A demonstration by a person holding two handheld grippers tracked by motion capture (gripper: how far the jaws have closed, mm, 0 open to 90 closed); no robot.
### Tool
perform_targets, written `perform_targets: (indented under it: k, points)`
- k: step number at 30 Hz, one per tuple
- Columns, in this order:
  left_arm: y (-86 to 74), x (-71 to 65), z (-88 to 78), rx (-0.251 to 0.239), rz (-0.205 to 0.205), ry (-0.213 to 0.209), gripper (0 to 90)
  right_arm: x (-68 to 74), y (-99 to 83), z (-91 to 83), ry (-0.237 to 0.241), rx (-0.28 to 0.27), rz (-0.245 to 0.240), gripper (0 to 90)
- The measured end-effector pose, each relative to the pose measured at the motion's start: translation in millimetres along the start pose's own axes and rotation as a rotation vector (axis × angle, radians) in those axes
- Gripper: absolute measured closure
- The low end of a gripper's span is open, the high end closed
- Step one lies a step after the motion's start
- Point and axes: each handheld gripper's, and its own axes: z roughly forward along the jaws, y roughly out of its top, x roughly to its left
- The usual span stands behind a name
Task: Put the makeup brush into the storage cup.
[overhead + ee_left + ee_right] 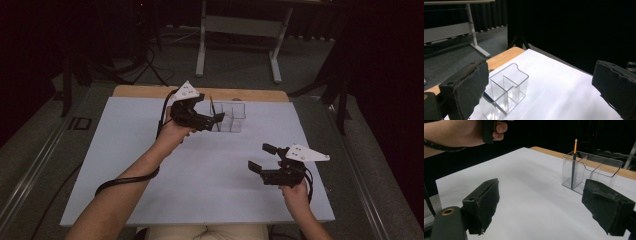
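A clear plastic organizer with several compartments stands at the far middle of the white table top. A dark pencil with an orange end stands upright in its left compartment. My left gripper is right beside the organizer's left end, jaws wide open with nothing between them. In the left gripper view the organizer and pencil lie just past the left jaw. My right gripper hovers open and empty at the front right. In the right gripper view the organizer and pencil stand beyond the right jaw.
The table's wooden far edge shows beyond the white sheet. A white desk frame and cables stand on the grey floor behind. The surroundings are dark. The person's left hand shows in the right gripper view.
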Motion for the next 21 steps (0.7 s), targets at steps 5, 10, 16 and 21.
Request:
perform_targets:
  k: [5, 10, 16, 21]
  points:
    - [-5.4, -3.0, -4.7, 0.01, 0.006, -0.016, 1.9, -0.1, 0.1, -0.2, 0.0, -0.003, -0.001, 14.4]
    - [-13.0, -5.7, -13.2, 0.002, 0.016, -0.015, 1.9, 0.5, 0.2, 0.2, -0.002, 0.003, -0.003, 14.4]
    - [-21.2, -9.1, -26.0, -0.012, 0.019, -0.02, 1.9, 0.2, 0.3, -0.1, -0.003, 0.0, -0.004, 14.4]
    - [-29.3, -12.0, -36.3, -0.012, 0.016, -0.032, 1.9, 0.5, 0.0, 0.6, -0.004, 0.004, -0.004, 14.4]
